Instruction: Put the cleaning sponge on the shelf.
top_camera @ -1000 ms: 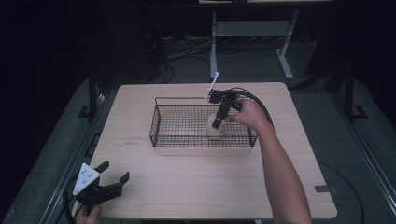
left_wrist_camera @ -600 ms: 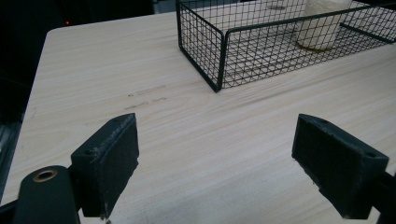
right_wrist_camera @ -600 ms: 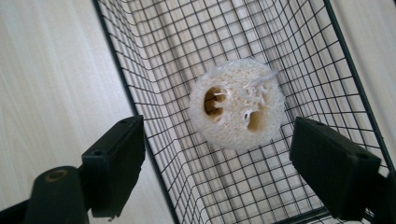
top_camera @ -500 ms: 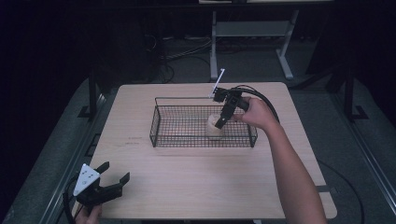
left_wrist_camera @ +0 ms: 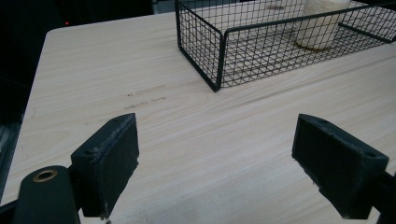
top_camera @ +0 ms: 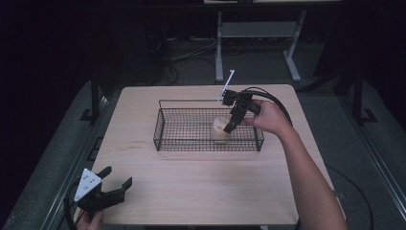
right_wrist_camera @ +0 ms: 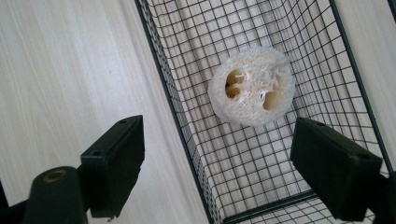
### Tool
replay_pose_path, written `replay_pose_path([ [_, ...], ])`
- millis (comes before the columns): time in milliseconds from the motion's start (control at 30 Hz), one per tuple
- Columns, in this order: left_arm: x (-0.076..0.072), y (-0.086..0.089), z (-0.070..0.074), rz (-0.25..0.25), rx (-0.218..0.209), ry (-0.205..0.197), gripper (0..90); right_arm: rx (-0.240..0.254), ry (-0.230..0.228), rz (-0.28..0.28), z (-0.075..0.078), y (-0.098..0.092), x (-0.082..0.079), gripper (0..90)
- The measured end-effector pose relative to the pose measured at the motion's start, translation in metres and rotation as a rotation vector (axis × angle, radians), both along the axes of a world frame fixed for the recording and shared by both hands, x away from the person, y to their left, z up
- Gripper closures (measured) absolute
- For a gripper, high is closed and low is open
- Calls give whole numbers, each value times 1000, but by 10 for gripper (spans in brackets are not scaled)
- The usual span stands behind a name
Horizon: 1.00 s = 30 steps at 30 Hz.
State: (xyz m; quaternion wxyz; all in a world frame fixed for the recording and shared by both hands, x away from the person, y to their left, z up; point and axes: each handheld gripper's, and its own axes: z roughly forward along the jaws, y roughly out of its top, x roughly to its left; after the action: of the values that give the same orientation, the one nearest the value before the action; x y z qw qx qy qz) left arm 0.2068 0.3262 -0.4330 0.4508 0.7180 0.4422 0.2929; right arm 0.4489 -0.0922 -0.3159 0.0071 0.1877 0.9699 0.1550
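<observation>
High view: the pale, round loofah sponge is seen standing inside the black wire-mesh basket, right of its middle, on the light wooden table. The right tool is held just above it, jaws spread and just opened wider, nothing between them. The sponge's holed end faces up at this tool. The left tool, open and empty, is kept well apart at the near left corner.

Standing in a dim room on grey floor, a pale wooden table, with a white metal stand and loose cables lying beyond its far edge.
</observation>
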Motion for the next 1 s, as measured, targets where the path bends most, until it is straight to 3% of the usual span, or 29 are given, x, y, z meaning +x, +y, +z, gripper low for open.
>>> replay_pose_path([
  [100, 0, 0, 0, -1, 0, 0, 140, -17, -1, 9, 1, -2, -3, 172],
  [533, 0, -1, 0, -2, -3, 0, 141, -9, 5, 35, -3, -7, -21, 172],
  [767, 0, -1, -1, -3, 3, 2, 141, 26, 1, 45, -4, -12, -33, 173],
  [1000, 1, -1, -1, -1, 0, 5, 140, 1, -5, 58, -10, -15, -43, 173],
])
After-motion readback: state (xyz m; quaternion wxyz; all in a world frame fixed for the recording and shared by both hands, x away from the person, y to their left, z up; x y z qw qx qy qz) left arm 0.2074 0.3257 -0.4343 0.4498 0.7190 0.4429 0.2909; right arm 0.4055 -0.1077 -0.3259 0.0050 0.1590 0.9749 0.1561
